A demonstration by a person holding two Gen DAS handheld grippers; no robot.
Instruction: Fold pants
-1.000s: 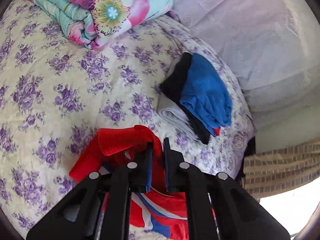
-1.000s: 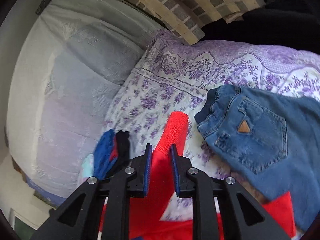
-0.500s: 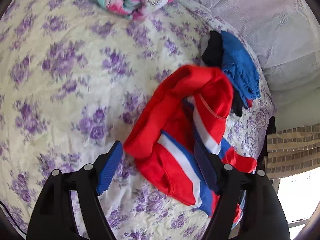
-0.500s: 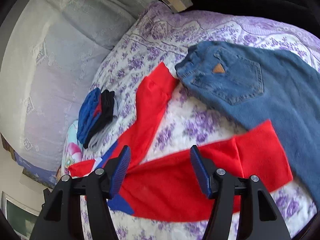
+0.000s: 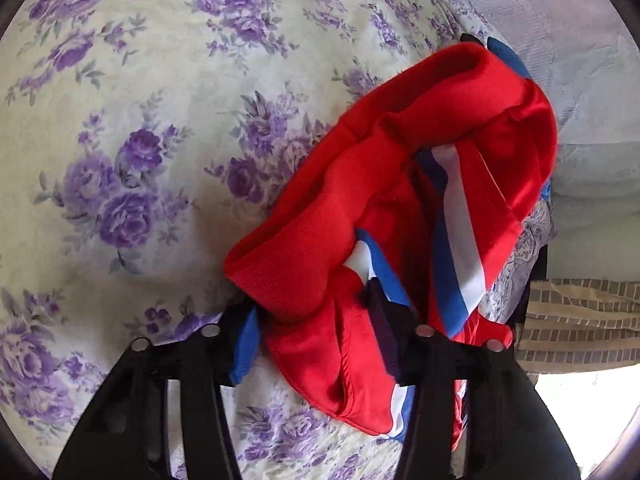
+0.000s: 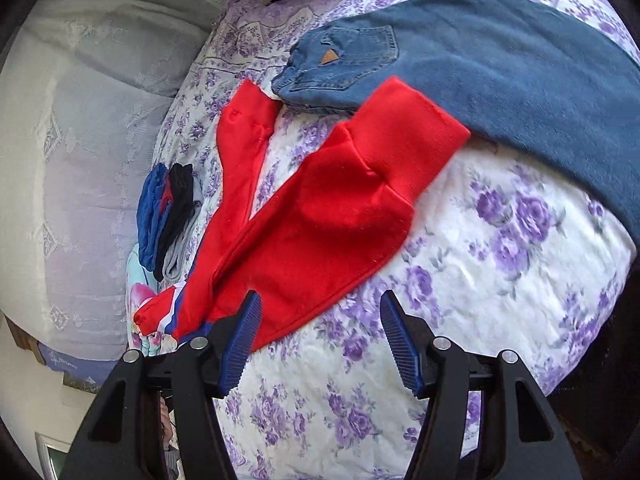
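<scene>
The red pants (image 6: 320, 208) with blue and white side stripes lie on the floral bedspread, legs spread in a V toward the jeans. In the left wrist view their bunched waist end (image 5: 400, 208) lies between my open left gripper (image 5: 316, 332) fingers, the cloth draped over the jaws' gap. My right gripper (image 6: 320, 336) is open and empty, hovering just over the lower edge of the nearer red leg.
Blue jeans (image 6: 480, 56) lie at the far right, one red cuff resting against them. A folded stack of blue, black and grey clothes (image 6: 168, 216) sits at the bed's left edge. A grey lace-covered surface (image 6: 80, 120) lies beyond the bed.
Both grippers let go of the red pants and opened. The pants dropped flat on the bed. Both grippers have since moved closer down over the cloth.
</scene>
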